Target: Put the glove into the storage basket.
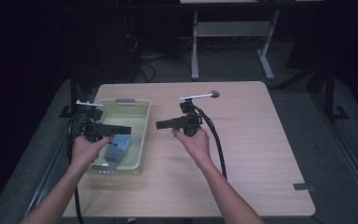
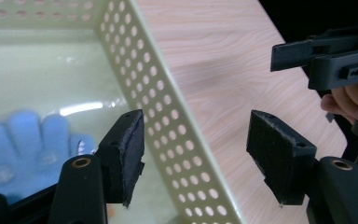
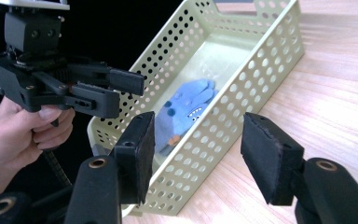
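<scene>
A pale yellow perforated basket (image 1: 145, 135) stands on the left part of the wooden table (image 1: 251, 140). A blue plush toy (image 1: 119, 147) lies inside it toward the near end. My left gripper (image 1: 126, 129) hangs over the basket, jaws open and pointing right, nothing between them. In the left gripper view the jaws (image 2: 196, 135) straddle the basket's right wall (image 2: 168, 112) from above, with the toy (image 2: 28, 144) blurred at lower left. My right gripper (image 1: 161, 124) hovers just right of the basket, open and empty, pointing left. The right gripper view (image 3: 198, 140) looks at the basket (image 3: 261, 60) and toy (image 3: 186, 109).
A grey tab (image 1: 126, 100) sits on the basket's far rim. A strip of dark tape (image 1: 304, 187) lies near the table's front right corner. Cables trail from both grippers toward me. Behind the table stands a white desk frame (image 1: 195, 46) on dark floor.
</scene>
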The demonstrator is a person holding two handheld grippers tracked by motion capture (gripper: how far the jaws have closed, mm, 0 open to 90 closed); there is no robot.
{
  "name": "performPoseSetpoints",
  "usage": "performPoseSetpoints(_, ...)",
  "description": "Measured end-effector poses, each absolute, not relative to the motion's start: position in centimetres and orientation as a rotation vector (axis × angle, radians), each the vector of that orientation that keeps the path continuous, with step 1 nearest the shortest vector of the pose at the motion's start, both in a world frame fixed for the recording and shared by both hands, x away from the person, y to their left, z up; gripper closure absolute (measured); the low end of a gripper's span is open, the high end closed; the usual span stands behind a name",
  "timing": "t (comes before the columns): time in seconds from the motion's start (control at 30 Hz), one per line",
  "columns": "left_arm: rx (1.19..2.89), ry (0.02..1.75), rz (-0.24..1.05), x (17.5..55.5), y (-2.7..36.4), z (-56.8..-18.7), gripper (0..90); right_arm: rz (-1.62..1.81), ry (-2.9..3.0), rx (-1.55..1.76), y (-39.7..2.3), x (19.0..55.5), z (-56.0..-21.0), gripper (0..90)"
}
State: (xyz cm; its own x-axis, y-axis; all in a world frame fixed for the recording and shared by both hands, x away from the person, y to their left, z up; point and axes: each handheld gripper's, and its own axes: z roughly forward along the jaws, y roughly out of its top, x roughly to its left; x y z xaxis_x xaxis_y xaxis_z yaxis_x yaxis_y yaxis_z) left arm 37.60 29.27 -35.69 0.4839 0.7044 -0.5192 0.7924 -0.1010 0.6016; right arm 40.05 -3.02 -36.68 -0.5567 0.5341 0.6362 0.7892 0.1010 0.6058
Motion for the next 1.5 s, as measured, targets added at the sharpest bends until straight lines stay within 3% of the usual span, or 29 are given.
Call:
performPoseSetpoints(0.93, 1.839, 1.161, -0.133, 37.7, 24.9, -35.4, 34.1, -1.485, -2.066, -1.440, -9.6, 38.9, -37.0, 40.7)
performPoseSetpoints(1.5, 1.868, 1.086, -0.158, 37.3, 20.4, -35.7, 27.8, -1.503, -2.023, -1.529, -14.3, 37.9, -37.5, 37.3)
